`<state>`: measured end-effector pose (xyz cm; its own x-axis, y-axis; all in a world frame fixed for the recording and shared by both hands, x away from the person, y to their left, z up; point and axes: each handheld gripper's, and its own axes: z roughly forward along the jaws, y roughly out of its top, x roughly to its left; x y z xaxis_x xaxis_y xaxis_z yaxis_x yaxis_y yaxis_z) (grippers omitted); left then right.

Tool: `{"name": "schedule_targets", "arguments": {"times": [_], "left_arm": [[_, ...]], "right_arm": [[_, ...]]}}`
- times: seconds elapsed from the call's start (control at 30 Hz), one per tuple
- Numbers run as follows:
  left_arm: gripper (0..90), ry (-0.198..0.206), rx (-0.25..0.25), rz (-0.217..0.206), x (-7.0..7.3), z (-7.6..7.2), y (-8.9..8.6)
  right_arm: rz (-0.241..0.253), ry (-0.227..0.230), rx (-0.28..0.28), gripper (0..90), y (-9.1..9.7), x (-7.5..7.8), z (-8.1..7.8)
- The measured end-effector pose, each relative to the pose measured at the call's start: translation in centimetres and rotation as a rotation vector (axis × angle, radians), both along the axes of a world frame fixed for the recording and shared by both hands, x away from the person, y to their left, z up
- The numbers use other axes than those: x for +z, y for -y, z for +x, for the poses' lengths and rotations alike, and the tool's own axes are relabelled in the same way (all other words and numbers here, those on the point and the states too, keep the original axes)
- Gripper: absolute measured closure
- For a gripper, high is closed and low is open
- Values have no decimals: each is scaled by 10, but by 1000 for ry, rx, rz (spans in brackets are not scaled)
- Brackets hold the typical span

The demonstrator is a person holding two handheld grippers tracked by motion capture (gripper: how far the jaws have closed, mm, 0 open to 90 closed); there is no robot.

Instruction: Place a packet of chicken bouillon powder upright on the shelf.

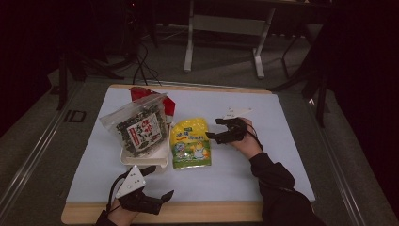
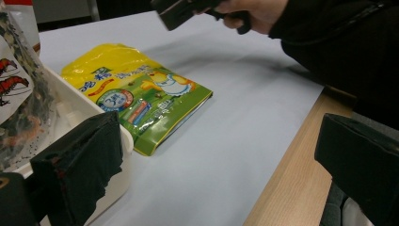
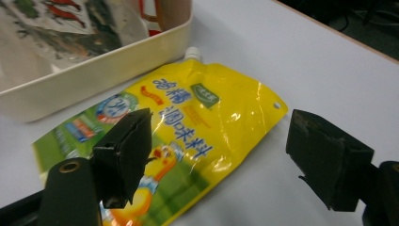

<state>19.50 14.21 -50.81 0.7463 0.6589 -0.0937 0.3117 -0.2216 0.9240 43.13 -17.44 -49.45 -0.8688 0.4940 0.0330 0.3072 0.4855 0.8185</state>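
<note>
Yellow pouch point(image 1: 190, 143): flat on the surface point(image 1: 244, 169), right of the white tray point(image 1: 143, 161).
Right gripper point(image 1: 217, 128): spread, beside pouch.
Left gripper point(image 1: 159, 183): spread, near edge.

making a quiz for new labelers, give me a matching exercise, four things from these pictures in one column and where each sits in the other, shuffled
Things:
1. yellow spout pouch
2. seaweed snack bag
3. left gripper
4. right gripper

Places:
A. propped in the white tray
B. over the table's near wooden edge, fingers apart
C. lying flat on the white sheet beside the tray
D. at the pouch's right edge, fingers apart

Pairs: 1-C, 2-A, 3-B, 4-D
</note>
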Motion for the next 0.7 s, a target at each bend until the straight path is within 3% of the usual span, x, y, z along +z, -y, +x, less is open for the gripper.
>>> {"name": "schedule_targets", "arguments": {"times": [0.47, 0.7], "left_arm": [[28, 0, -13, 7, -2, -1, 0], [27, -7, -23, 13, -3, -1, 1]], "right_arm": [[-38, -38, -14, 197, -30, -33, 46], [-71, -87, -40, 152, -42, -45, 68]]}}
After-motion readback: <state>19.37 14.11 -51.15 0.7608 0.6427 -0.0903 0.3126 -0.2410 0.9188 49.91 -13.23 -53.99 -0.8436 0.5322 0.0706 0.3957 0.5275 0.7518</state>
